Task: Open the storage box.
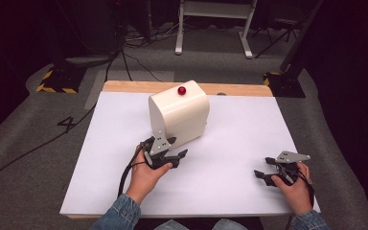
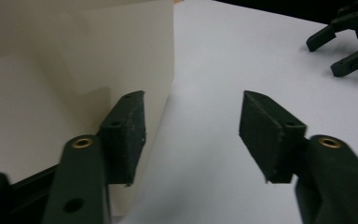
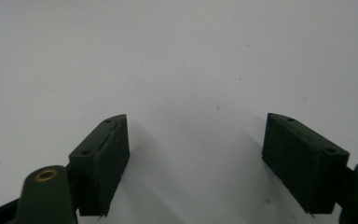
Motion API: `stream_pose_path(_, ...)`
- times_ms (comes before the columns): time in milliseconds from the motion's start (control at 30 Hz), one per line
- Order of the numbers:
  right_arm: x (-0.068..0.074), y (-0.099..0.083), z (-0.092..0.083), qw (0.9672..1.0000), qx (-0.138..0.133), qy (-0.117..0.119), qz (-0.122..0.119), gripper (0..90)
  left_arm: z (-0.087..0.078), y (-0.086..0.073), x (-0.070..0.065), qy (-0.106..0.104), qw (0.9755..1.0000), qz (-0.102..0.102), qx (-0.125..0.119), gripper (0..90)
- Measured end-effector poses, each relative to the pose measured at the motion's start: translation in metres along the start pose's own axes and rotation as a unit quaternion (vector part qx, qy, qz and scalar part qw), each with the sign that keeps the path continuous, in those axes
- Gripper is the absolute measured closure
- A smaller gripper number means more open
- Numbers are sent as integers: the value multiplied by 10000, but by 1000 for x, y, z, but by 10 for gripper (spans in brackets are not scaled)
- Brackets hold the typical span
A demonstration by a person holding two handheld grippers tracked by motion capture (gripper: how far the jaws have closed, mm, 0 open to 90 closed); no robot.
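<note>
A cream box with a rounded top (image 1: 179, 117) stands on the white table (image 1: 239, 139), and a small red ball (image 1: 181, 90) rests on top of it. My left gripper (image 1: 178, 159) sits at the box's near lower corner, open, with nothing between its jaws. In the left gripper view the box wall (image 2: 74, 70) is right beside the left pad (image 2: 126, 135), and the gripper (image 2: 193, 135) opens onto bare table. My right gripper (image 1: 263, 167) rests open at the near right of the table, far from the box. It also appears from its own camera (image 3: 196, 158) over plain white surface.
The table's wooden back edge (image 1: 239, 89) runs behind the box. Grey carpet, cables (image 1: 124, 57) and a yellow-black striped stand base (image 1: 57, 79) lie beyond the table. The other gripper (image 2: 345, 42) shows in the top right corner of the left gripper view.
</note>
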State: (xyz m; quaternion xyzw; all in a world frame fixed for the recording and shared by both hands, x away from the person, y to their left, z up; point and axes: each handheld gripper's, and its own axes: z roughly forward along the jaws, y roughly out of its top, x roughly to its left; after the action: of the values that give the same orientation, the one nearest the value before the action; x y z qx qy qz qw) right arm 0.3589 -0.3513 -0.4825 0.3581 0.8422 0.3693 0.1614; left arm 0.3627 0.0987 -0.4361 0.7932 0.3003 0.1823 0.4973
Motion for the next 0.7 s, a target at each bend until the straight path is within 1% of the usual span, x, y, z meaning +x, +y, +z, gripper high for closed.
stream_pose_path(67,0,0,0,10000,-2,0,-2,231,-1,-1,3,-44,10000,-27,-5,464)
stream_pose_path(100,0,0,0,10000,-2,0,-2,231,-1,-1,4,-42,10000,0,2,478)
stream_pose_path(133,0,0,0,10000,-2,-1,1,231,-2,-1,4,-12,10000,46,29,525)
stream_pose_path(167,0,0,0,10000,-2,-1,1,231,-2,-2,6,54,9998,158,90,545)
stream_pose_path(233,0,0,0,10000,-3,0,-1,231,-2,-3,7,57,9999,129,89,575)
stream_pose_path(267,0,0,0,10000,-8,2,-2,231,-2,-3,8,69,9999,106,110,575)
stream_pose_path(300,0,0,0,10000,-9,2,-3,231,-3,-3,10,144,9997,99,157,580)
stream_pose_path(333,0,0,0,10000,-9,2,-4,231,-3,-4,11,356,9987,171,328,578)
stream_pose_path(367,0,0,0,10000,-9,1,-5,231,-3,-5,12,451,9980,161,403,569)
stream_pose_path(400,0,0,0,10000,-9,1,-5,231,-3,-5,12,451,9980,161,403,552)
stream_pose_path(433,0,0,0,10000,-6,-3,-6,231,-2,-7,16,564,9972,120,486,544)
stream_pose_path(467,0,0,0,10000,-6,-3,-6,231,-2,-7,16,564,9972,120,486,545)
stream_pose_path(567,0,0,0,10000,-2,-3,-3,231,-2,-8,21,635,9964,119,558,552)
stream_pose_path(667,0,0,0,10000,-2,-7,-6,231,-3,-10,28,723,9955,47,610,559)
stream_pose_path(700,0,0,0,10000,0,-6,-6,231,-3,-10,28,723,9955,47,610,561)
